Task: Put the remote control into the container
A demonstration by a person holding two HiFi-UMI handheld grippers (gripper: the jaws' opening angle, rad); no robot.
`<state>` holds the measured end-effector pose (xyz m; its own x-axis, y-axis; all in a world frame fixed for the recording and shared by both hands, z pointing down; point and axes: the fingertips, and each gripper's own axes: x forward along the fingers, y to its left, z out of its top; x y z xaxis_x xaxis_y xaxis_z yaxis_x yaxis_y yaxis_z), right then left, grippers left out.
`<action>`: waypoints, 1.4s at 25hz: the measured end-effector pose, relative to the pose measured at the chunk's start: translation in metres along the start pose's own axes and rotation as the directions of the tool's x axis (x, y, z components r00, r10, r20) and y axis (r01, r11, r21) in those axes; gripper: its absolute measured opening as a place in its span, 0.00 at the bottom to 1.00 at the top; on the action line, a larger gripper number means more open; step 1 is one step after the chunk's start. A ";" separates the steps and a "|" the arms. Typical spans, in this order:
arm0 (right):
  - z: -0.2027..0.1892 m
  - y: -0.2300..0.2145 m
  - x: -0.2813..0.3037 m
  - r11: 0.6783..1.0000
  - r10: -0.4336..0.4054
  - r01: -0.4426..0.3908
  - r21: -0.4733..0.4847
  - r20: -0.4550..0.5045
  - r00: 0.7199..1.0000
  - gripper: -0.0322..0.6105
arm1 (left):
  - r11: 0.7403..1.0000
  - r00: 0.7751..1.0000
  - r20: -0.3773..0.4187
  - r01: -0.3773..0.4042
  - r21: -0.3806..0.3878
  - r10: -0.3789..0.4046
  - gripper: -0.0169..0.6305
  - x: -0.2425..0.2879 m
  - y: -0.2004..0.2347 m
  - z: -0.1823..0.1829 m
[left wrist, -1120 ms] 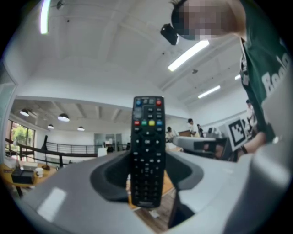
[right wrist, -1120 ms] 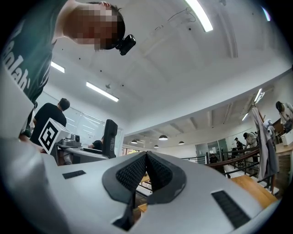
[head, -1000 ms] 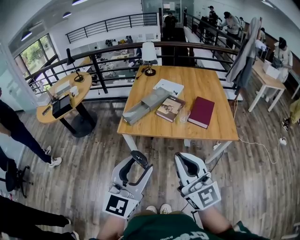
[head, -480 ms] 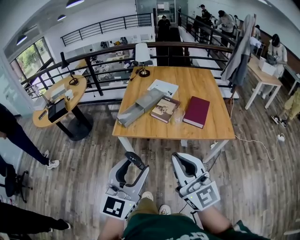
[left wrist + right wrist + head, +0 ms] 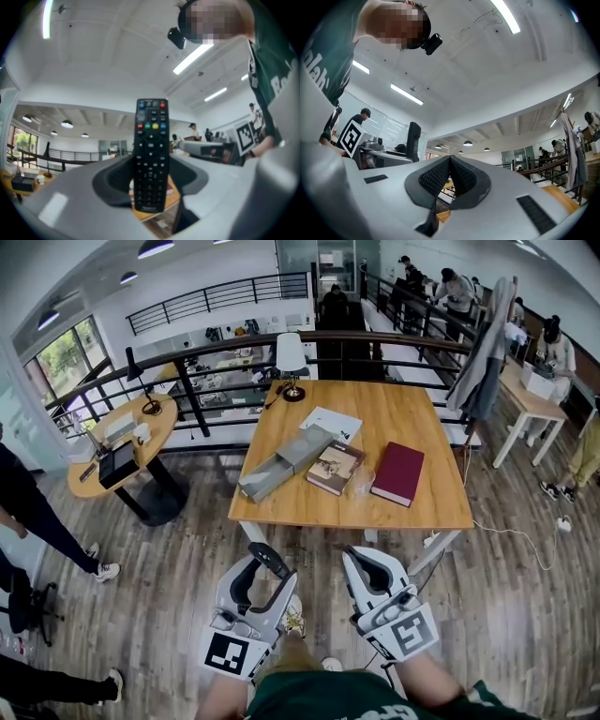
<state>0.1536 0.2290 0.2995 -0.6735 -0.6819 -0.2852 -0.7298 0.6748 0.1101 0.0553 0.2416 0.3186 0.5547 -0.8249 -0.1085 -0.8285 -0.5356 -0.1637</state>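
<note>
A black remote control (image 5: pixel 151 154) with coloured buttons stands upright between the jaws of my left gripper (image 5: pixel 151 187), which is shut on it. In the head view the left gripper (image 5: pixel 269 563) is held low, over the wooden floor short of the table, with the remote (image 5: pixel 275 559) dark at its tip. The long grey open container (image 5: pixel 284 461) lies on the left part of the wooden table (image 5: pixel 412 418), well ahead of both grippers. My right gripper (image 5: pixel 370 566) hangs beside the left one. Its ribbed pads (image 5: pixel 461 178) are pressed together with nothing between them.
On the table lie a brown-covered book (image 5: pixel 335 467), a dark red book (image 5: pixel 398 473), a white booklet (image 5: pixel 331 424) and a lamp (image 5: pixel 291 362) at the far edge. A round side table (image 5: pixel 122 442) stands left, a black railing (image 5: pixel 225 343) behind. People stand at the left edge.
The person has stepped towards the table, a foot now showing under the left gripper. Both grippers keep their hold and place in the view.
</note>
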 end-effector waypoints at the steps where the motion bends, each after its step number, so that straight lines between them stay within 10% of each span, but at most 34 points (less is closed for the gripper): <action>1: -0.001 -0.001 0.003 1.000 0.000 0.000 -0.005 0.002 1.000 0.08 | 1.000 1.000 0.003 0.001 0.004 -0.001 0.37 0.002 0.002 0.000; 35: -0.106 -0.095 0.217 0.998 -0.002 -0.002 -0.058 -0.078 0.997 0.08 | 0.999 0.996 -0.091 -0.003 -0.039 0.000 0.37 0.149 0.200 -0.091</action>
<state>0.0644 -0.0135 0.3283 -0.6790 -0.7035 -0.2098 -0.7338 0.6588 0.1656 -0.0344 -0.0052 0.3592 0.5454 -0.8379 -0.0187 -0.8328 -0.5393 -0.1253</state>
